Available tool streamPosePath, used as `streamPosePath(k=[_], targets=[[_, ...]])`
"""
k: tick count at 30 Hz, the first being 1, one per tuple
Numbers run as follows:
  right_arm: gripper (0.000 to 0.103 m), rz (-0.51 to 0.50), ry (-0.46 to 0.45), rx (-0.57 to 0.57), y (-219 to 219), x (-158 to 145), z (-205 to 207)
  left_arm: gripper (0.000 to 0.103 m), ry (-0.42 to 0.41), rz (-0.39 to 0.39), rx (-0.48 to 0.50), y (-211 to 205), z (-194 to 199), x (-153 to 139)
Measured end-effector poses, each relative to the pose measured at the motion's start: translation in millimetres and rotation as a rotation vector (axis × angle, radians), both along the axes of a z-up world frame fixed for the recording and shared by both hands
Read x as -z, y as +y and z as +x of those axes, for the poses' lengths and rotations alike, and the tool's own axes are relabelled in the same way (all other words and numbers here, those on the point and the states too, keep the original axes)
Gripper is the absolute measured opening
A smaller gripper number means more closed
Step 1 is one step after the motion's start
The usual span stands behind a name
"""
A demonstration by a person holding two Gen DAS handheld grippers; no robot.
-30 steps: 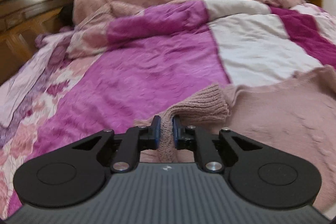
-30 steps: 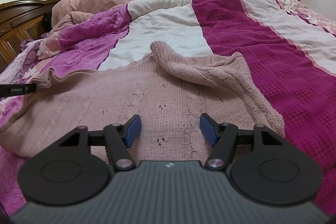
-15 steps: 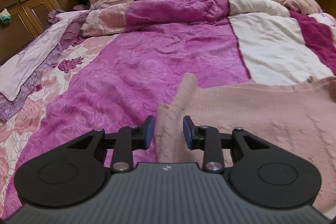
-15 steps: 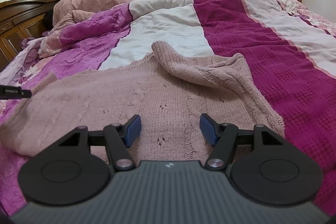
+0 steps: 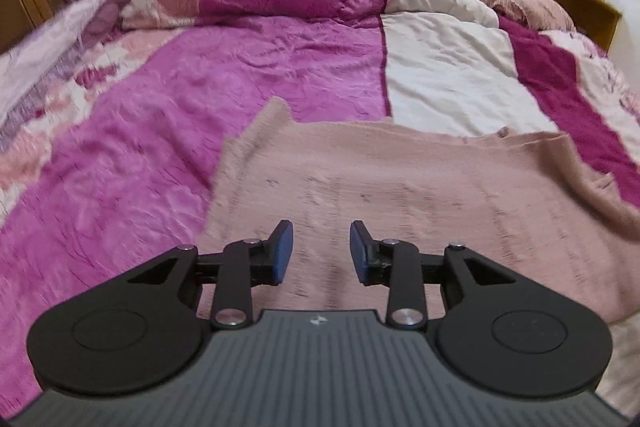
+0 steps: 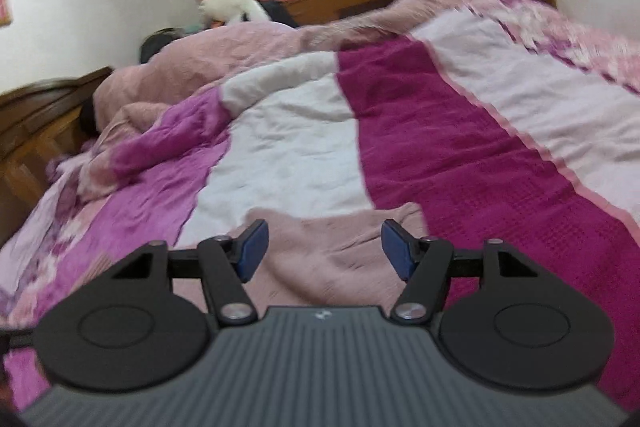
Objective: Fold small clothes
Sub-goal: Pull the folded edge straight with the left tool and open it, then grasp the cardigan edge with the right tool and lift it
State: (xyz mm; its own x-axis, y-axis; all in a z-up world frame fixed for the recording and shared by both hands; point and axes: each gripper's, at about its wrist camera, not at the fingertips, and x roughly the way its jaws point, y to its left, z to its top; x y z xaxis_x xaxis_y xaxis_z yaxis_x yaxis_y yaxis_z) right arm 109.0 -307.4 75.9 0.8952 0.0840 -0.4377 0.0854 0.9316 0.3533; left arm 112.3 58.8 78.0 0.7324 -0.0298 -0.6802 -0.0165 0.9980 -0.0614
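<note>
Your left gripper [image 5: 321,251] hangs over the pink sweater [image 5: 420,195] spread flat on the quilt [image 5: 248,75], jaws apart and gripping nothing, while your right gripper [image 6: 322,251] stands wider, likewise empty, above its far edge.

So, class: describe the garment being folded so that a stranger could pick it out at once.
Start at the big bed with its striped quilt of magenta and white. At its near end lies the sweater, spread flat. It alone is dusty-pink knit with lines of small holes; the bedding around it is brighter.
</note>
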Motion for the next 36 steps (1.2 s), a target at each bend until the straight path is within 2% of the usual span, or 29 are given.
streamPosePath(k=[4,11,16,20,23,25,27,30,36], targets=[[0.065,0.090,0.079,0.009,-23,17,31,0.039,0.014,-0.007,0.019,-17,3,0],[0.065,0.123,0.153,-0.092,-16,42,54,0.039,0.051,0.001,0.038,-42,13,13],[0.061,0.113,0.151,-0.159,0,54,56,0.040,0.083,0.016,0.039,-47,19,28],[0.047,0.141,0.135,-0.175,2,57,55,0.043,0.079,0.015,0.038,-46,19,34],[0.045,0.152,0.128,-0.184,5,56,55,0.043,0.075,0.017,0.039,-47,19,34],[0.040,0.149,0.120,-0.191,6,55,55,0.043,0.073,0.016,0.041,-46,19,35],[0.029,0.135,0.117,-0.192,9,54,56,0.043,0.072,0.014,0.040,-46,19,35],[0.020,0.125,0.105,-0.195,11,52,55,0.043,0.072,0.010,0.042,-46,19,34],[0.016,0.112,0.053,-0.234,14,44,49,0.043,0.069,0.001,0.049,-43,19,34]])
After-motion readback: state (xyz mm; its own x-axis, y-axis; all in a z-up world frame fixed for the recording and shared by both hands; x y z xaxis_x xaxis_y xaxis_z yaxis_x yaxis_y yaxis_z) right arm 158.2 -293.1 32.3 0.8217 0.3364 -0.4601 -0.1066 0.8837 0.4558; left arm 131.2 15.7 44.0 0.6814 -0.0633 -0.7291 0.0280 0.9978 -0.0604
